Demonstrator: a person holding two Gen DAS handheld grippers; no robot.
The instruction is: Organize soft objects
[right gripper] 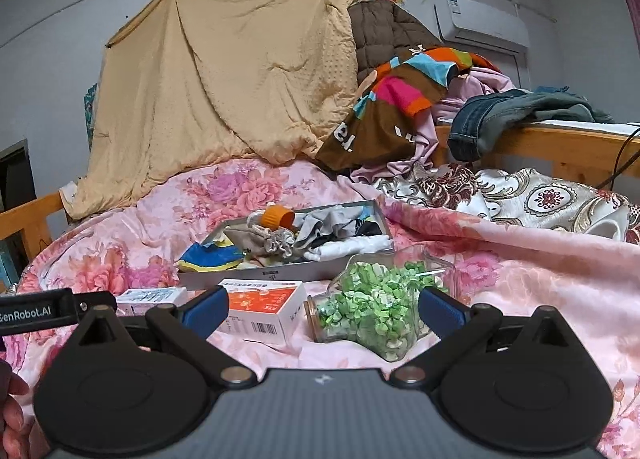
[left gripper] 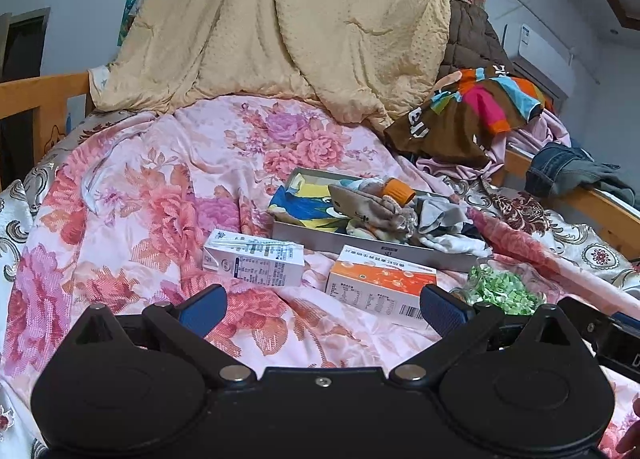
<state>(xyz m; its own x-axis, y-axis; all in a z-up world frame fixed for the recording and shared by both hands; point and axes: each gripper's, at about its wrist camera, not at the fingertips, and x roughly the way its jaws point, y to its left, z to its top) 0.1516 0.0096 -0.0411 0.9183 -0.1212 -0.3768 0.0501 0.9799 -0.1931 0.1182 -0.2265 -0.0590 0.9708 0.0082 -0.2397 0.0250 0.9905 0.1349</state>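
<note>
The shallow grey rectangular tray [right gripper: 280, 275] of crumpled socks and cloth lies on the pink floral bed quilt [left gripper: 140, 187], long axis left-right. Left claw [left gripper: 322, 309] and right claw [right gripper: 322, 309]: jaws apart, empty.

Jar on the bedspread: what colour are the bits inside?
Green and white bits fill the jar; the right wrist view shows it best.

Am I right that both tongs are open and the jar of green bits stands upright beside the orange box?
Not quite: the jar of green bits lies on its side, as the right wrist view shows. It is beside the orange box, and both the left tongs and right tongs are open.
</note>
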